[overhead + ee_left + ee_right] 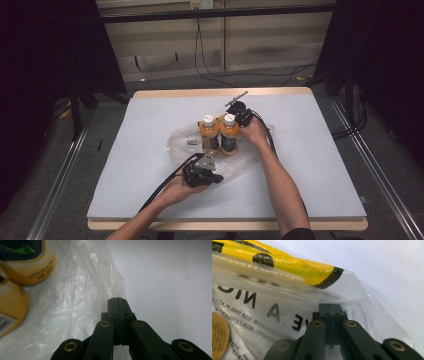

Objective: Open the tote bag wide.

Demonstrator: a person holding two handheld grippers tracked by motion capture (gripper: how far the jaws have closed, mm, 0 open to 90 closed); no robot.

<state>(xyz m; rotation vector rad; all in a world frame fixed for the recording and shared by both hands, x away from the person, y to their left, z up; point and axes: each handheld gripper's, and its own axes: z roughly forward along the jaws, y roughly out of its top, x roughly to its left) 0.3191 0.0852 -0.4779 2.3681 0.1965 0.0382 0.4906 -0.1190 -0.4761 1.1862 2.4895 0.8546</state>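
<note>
**Bagging two bottles: keep both edges of the film pinched**

Two orange drink bottles (220,134) stand upright and touching, near the middle of the tabletop (320,165), on top of a clear plastic bag (181,142) spread flat under and around them. The left claw (216,178) sits at the near edge of the bag, just in front of the bottles; the right claw (239,119) is at the far side, right beside the bottle with the white cap.

In the left gripper view the left claw's jaws are pressed together at the crinkled edge of the bag (75,300); whether any film is caught between them cannot be told. In the right gripper view the right claw's jaws are likewise pressed together, with the printed film of the bag (262,310) lying over and around their tips, so a pinch on the film looks likely but is not certain.

The step in hand appears to be drawing the bag's mouth up around the bottles. To do it well, both sides should be raised evenly, so the film comes up past the bottle shoulders without dragging one bottle into the other. The bottles are tall and narrow-based, so a sideways tug on the film beneath them could tip them. If either claw has only a thin wisp of plastic, it is better to regrip deeper before pulling.
</note>
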